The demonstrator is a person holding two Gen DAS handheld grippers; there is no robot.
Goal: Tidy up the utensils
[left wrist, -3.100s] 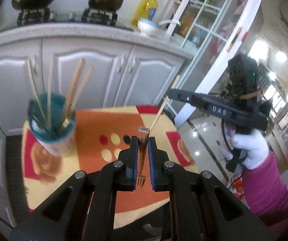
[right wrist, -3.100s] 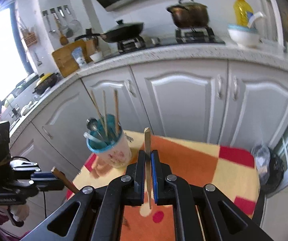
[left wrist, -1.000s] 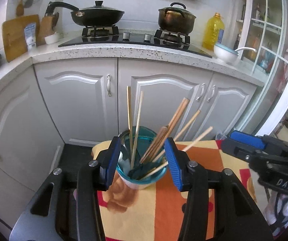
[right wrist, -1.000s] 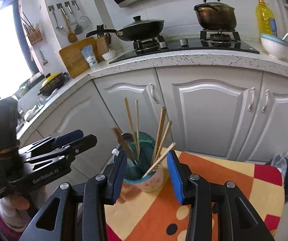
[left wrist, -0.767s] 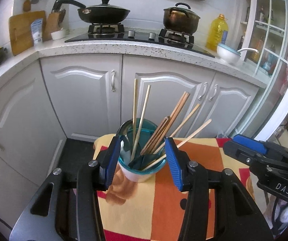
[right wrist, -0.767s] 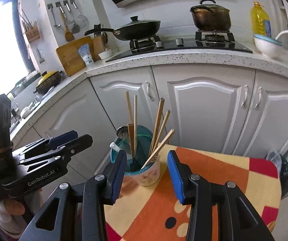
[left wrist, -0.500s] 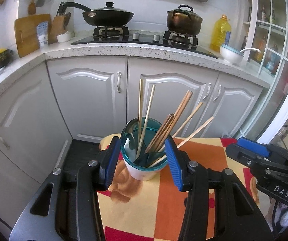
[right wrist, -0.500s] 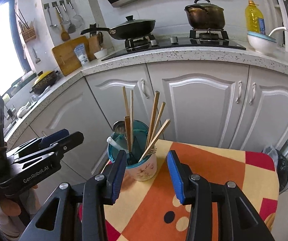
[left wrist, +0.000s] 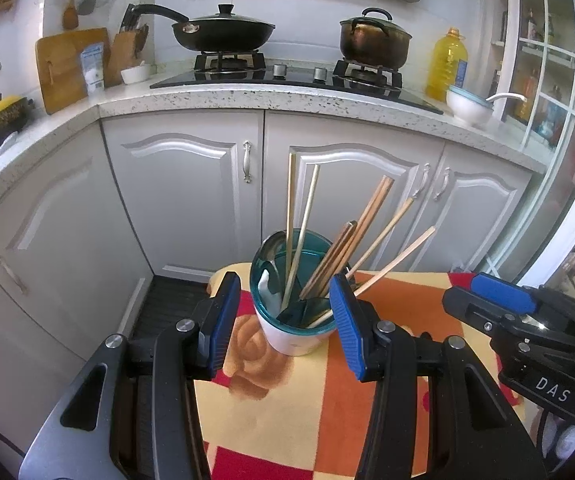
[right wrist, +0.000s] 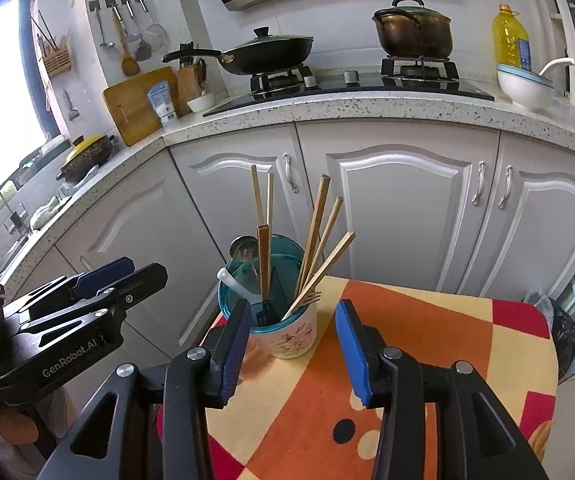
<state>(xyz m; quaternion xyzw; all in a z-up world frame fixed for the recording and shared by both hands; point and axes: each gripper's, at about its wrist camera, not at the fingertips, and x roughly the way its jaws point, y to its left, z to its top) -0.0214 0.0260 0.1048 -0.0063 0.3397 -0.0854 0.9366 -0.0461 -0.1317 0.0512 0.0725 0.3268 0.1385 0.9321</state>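
one cup point(left wrist: 293, 336) holds six chopsticks point(left wrist: 367, 236), one fork point(right wrist: 311, 298), two spoons point(right wrist: 243, 250).

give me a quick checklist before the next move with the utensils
1. Left gripper empty, jaws open: ok.
2. Right gripper empty, jaws open: ok.
3. Cup upright on the cloth: ok.
4. Chopsticks, fork and spoon inside the cup: ok.
5. No loose utensils on the visible cloth: ok; the part behind the grippers, cannot tell.
6. Leaning chopstick steady: cannot tell.
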